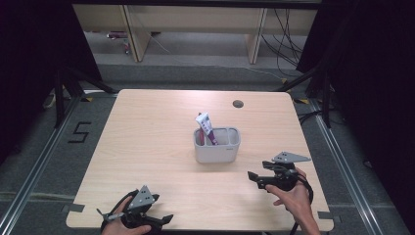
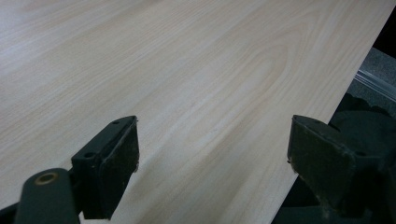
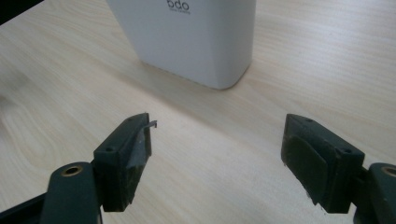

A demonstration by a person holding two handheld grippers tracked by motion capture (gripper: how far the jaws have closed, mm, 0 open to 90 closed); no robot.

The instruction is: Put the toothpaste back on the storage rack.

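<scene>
A white rectangular holder [image 1: 217, 145] stands in the middle of the wooden table [image 1: 147, 147], with a white and pink tube [image 1: 205, 126] leaning upright in its left part. My right gripper [image 1: 254, 177] lies to the holder's lower right, open and empty, aimed at the holder's white wall [image 3: 191, 37]. In the right gripper view its gripper [image 3: 217, 154] has jaws wide apart over bare wood. My left gripper [image 1: 164, 219] rests at the table's near left edge, open and empty. In the left gripper view, the gripper [image 2: 215, 158] straddles the table edge.
A round cable hole [image 1: 238, 104] sits near the table's far right edge. Wooden furniture legs [image 1: 137, 39] and cables [image 1: 288, 44] stand on the floor beyond the table. A floor mark "5" [image 1: 80, 132] lies to the left.
</scene>
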